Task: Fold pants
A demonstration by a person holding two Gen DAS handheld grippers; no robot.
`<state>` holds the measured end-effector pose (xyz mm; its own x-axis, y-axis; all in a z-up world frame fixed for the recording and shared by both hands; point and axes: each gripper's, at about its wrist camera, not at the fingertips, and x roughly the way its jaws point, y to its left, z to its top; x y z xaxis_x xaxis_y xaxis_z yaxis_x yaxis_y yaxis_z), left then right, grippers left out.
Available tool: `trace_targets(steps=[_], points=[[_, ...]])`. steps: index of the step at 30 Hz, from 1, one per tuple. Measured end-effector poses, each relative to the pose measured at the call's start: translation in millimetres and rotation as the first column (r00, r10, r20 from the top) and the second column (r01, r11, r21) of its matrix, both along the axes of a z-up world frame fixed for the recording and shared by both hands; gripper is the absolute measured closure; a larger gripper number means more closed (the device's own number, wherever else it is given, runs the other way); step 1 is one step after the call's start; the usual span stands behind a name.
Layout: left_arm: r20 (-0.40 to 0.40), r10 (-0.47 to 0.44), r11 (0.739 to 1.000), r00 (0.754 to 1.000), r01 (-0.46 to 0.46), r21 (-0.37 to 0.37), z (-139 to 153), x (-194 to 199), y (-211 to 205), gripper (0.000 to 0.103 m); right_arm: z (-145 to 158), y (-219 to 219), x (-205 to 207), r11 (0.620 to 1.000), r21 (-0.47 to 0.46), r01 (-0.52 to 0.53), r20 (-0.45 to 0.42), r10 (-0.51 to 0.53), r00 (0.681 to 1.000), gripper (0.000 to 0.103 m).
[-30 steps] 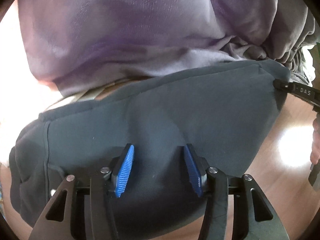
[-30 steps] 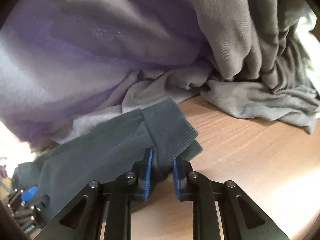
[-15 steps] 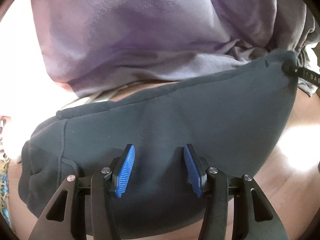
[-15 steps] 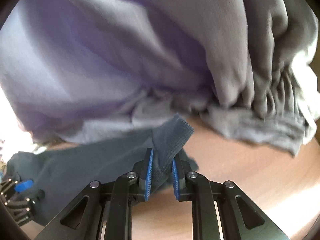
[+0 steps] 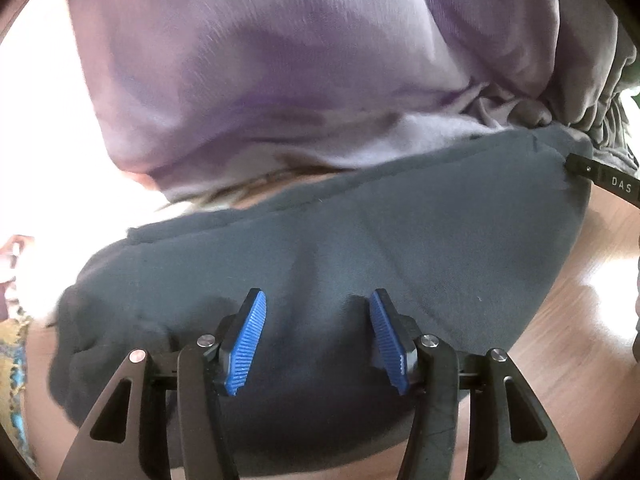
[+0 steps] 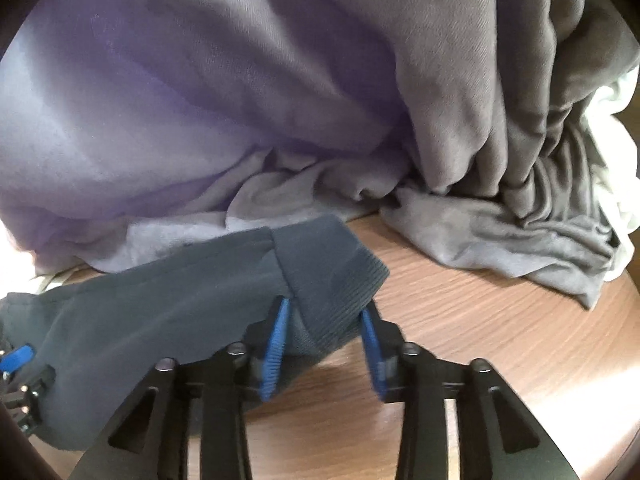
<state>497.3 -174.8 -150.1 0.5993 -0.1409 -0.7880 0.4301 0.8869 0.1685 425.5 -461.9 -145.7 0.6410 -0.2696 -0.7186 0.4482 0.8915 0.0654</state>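
Now the right gripper (image 6: 326,346) is seen with its jaws parted around the ribbed cuff (image 6: 332,272) of the dark pants (image 5: 360,260), where half a second ago the blue pads were pinched tight on that same cuff — so the hold has just been let go. The cuff is no longer clamped; it sits between the spread fingers and appears to rest on the wooden tabletop (image 6: 480,340), though whether one pad still brushes the cloth cannot be told. In the left wrist view the left gripper (image 5: 316,340) is held wide over the broad middle of the pants, with nothing caught between its pads, as it was in the earlier pictures. The pants are laid across the tabletop near its front edge, the cuff end to the right and the bulkier end to the left, just in front of a heap of lilac and grey laundry (image 6: 280,100) that the far edge of the pants touches or nearly touches. The release is judged to mean that one fold, or a straightening pull, has been finished and the leg set down — a fresh grip is likely needed before the next fold is made.
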Motion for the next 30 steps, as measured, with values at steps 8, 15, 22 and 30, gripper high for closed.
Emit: trace_targets(steps=[8,15,22,30], points=[[0.148,0.032,0.998,0.988,-0.041,0.054,23,-22,14,0.042,-9,0,-6,0.997,0.045,0.067,0.014,-0.068,0.998,0.042],[0.181,0.039,0.998,0.983,-0.046,0.038,53,9,60,0.042,31,35,-24,0.982,-0.057,0.178,0.092,-0.173,0.981,0.042],[0.092,-0.13,0.991,0.987,0.132,-0.019,63,50,108,0.042,59,122,11,0.989,-0.084,-0.119,0.117,0.128,0.985,0.042],[-0.073,-0.305,0.952,0.95,0.303,-0.039,54,107,104,0.042,44,173,66,0.939,0.008,-0.343,0.063,0.341,0.938,0.042]])
